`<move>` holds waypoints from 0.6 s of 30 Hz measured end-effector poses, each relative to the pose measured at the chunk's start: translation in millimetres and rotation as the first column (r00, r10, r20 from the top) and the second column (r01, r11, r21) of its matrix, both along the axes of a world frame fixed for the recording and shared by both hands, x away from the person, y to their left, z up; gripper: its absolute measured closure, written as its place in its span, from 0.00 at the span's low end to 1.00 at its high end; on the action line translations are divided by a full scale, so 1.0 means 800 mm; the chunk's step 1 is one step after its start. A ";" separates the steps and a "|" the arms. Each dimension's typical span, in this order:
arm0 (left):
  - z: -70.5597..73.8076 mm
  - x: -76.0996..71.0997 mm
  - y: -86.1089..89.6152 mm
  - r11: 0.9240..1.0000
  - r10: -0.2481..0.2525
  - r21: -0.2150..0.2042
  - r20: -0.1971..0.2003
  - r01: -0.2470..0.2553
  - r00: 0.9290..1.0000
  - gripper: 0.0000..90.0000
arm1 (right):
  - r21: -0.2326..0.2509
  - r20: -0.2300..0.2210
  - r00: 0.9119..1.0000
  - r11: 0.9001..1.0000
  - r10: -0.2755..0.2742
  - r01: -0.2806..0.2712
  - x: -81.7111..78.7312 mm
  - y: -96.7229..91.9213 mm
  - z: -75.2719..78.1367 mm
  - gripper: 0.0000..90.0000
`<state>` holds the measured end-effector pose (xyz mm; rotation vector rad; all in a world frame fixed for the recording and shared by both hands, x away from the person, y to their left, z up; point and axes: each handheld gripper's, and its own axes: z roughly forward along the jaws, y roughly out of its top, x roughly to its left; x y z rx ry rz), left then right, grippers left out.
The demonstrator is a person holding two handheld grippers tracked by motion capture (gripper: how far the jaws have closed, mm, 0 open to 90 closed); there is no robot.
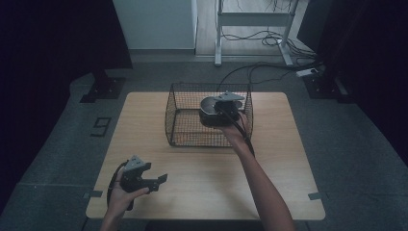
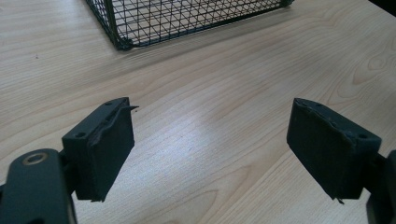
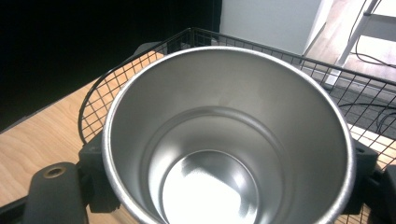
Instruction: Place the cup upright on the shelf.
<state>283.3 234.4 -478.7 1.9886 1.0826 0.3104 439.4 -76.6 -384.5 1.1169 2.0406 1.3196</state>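
A stainless steel cup (image 3: 224, 116) fills the right gripper view, its open mouth turned toward the camera. My right gripper (image 3: 229, 175) is shut on it, one black jaw pressing each side of its wall. From above, the cup (image 1: 209, 109) hangs inside the right half of a black wire basket (image 1: 169, 115), with the right gripper (image 1: 222, 111) reaching in over the near wall. My left gripper (image 1: 155, 174) rests low over the table's front left, open with nothing between its jaws (image 2: 210, 135). A corner of the basket (image 2: 177, 18) lies ahead of it.
The basket stands at the middle back of a light wooden table (image 1: 202, 192). Beyond the table are a white cabinet (image 1: 154, 24), a desk frame (image 1: 219, 33) and cables (image 1: 269, 38) on the floor. Dark stands flank both sides.
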 end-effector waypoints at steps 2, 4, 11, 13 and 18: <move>0.000 0.000 0.000 1.000 0.000 0.001 0.000 0.000 1.000 0.17 | -0.004 -0.005 1.000 1.000 -0.003 0.003 0.003 0.001 0.000 0.20; 0.000 0.000 0.000 1.000 0.000 0.001 0.000 0.000 1.000 0.17 | -0.005 -0.003 1.000 1.000 -0.005 0.005 0.005 0.001 0.000 0.20; 0.001 0.000 0.001 1.000 0.000 0.002 0.003 0.000 1.000 0.17 | -0.011 -0.023 1.000 1.000 0.013 -0.013 0.013 0.007 0.001 0.20; 0.001 0.000 0.001 1.000 0.000 0.002 0.003 0.000 1.000 0.17 | -0.016 -0.024 1.000 1.000 0.014 -0.014 0.014 0.008 0.001 0.20; 0.001 0.000 0.003 1.000 0.001 -0.001 0.005 -0.001 1.000 0.17 | -0.026 -0.042 0.999 1.000 0.012 -0.013 0.024 0.015 -0.003 0.20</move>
